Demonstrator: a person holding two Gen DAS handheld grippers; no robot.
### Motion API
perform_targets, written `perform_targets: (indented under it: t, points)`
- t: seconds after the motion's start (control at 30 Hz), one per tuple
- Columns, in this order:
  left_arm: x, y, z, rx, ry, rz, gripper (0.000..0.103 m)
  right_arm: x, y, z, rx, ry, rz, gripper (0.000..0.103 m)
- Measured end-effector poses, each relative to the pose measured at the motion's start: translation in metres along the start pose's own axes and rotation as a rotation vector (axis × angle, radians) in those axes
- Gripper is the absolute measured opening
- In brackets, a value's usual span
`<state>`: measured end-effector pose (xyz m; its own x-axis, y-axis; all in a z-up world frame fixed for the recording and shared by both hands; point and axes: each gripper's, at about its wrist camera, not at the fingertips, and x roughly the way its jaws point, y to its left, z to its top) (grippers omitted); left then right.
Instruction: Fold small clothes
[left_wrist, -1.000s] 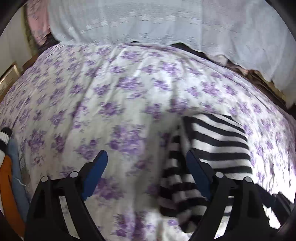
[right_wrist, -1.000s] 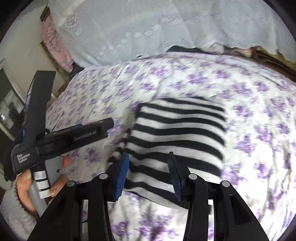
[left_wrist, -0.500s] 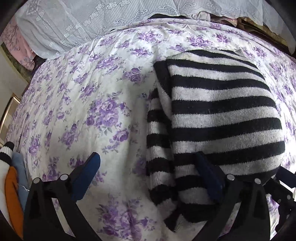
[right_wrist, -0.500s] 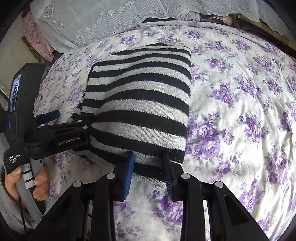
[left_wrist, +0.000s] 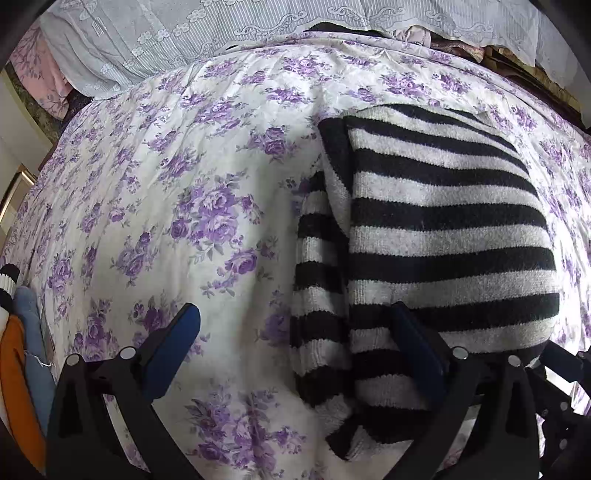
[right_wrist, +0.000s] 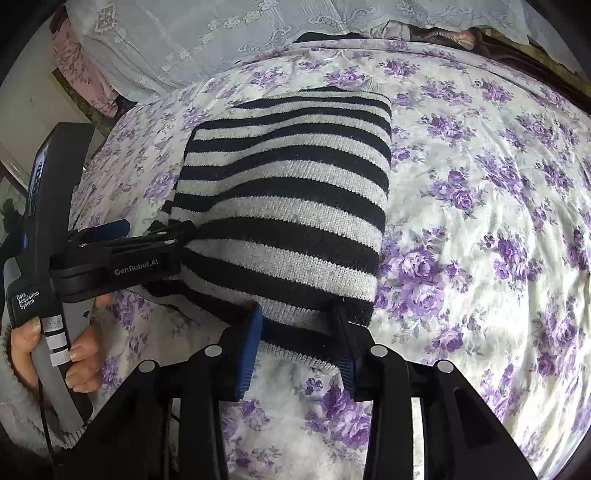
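A black-and-white striped knit sweater (left_wrist: 443, 236) lies folded on the purple-flowered bedspread (left_wrist: 207, 192); it also shows in the right wrist view (right_wrist: 288, 206). My left gripper (left_wrist: 295, 347) is open, its right finger at the sweater's near left edge and its left finger over bare bedspread. In the right wrist view the left gripper (right_wrist: 147, 236) reaches in at the sweater's left side. My right gripper (right_wrist: 299, 347) is open, with its fingers either side of the sweater's near hem.
A white lace cover (left_wrist: 221, 40) hangs along the bed's far side. A pile of orange, blue and striped clothes (left_wrist: 18, 354) lies at the near left. The bedspread (right_wrist: 480, 221) extends to the right of the sweater.
Both grippers have moved forward and down to the sweater's near edge. The right gripper's fingers now straddle the hem; the left gripper's right finger has reached the sweater's left side.
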<state>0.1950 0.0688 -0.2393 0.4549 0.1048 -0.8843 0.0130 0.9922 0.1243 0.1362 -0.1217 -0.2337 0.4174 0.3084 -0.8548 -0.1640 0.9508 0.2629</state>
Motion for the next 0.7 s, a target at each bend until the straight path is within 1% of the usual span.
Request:
perform_targets:
  t: [0.13, 0.23, 0.27, 0.33, 0.43, 0.53, 0.7]
  points:
    - [-0.006, 0.0, 0.005, 0.005, -0.005, 0.003, 0.099, -0.007, 0.001, 0.006, 0.002, -0.002, 0.004, 0.04]
    - [-0.013, 0.001, 0.012, 0.01, -0.031, 0.016, 0.099, -0.017, -0.001, 0.015, 0.02, -0.019, 0.022, 0.04]
    - [-0.015, 0.002, 0.015, 0.005, -0.04, 0.02, 0.099, -0.02, -0.001, 0.018, 0.024, -0.028, 0.026, 0.04]
    - [-0.019, 0.004, 0.025, -0.011, -0.058, 0.018, 0.099, -0.028, 0.0, 0.028, 0.013, -0.073, 0.017, 0.04]
    - [-0.025, 0.008, 0.042, -0.035, -0.083, 0.004, 0.099, -0.038, 0.001, 0.048, 0.008, -0.134, 0.021, 0.04]
    - [-0.029, 0.007, 0.06, -0.046, -0.104, -0.008, 0.099, -0.039, 0.002, 0.074, 0.002, -0.17, 0.012, 0.04]
    - [-0.026, 0.002, 0.083, -0.032, -0.13, 0.004, 0.099, -0.026, -0.002, 0.112, 0.019, -0.2, 0.007, 0.04]
